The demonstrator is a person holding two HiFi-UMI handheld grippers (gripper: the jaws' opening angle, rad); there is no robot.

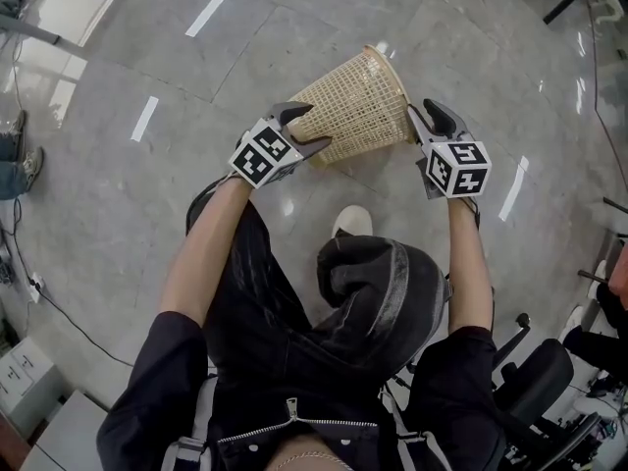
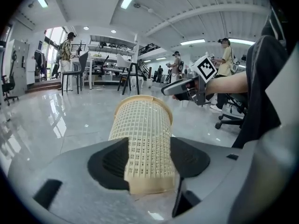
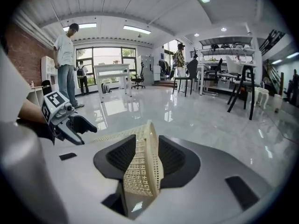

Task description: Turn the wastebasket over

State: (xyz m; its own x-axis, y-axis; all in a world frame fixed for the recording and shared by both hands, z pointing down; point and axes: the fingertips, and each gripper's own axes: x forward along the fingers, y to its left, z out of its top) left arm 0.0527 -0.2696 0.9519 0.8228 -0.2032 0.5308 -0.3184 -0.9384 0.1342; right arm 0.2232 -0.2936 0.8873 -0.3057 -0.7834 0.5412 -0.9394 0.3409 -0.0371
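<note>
Over the glossy tiled floor (image 1: 118,194) the mesh wastebasket (image 1: 358,106) is held in the air between both hands. It is clear of the floor and lying roughly on its side, with the wide rim (image 1: 388,62) up and away and the narrow base toward the person.

Step, as a judgement: mid-flip, carried about halfway between upright and inverted.

The left gripper (image 1: 306,130) takes the base end. Its fingers (image 2: 110,160) are spread wide, with pads against both sides of the basket's narrow end, so it reads as a grip.

The right gripper (image 1: 424,124) is at the rim end. Its fingers (image 3: 121,157) are at a narrower gap and pinch the thin mesh wall and rim edge-on.

Next move likely calls for:
- turning both hands together so the mouth ends up facing the floor
- lowering until the rim sits flat, then letting go
- watching the right pinch, since the thin mesh wall may flex or slip while turning

Hard to make out:
- the basket's inside shows in no view, so contents are unknown
- the base panel is covered by the left gripper in the head view
- the person's dark clothing hides the floor straight below, with only a white shoe (image 1: 351,221) showing
- how firmly the left pads press cannot be confirmed
- background people and furniture are small and distorted
</note>
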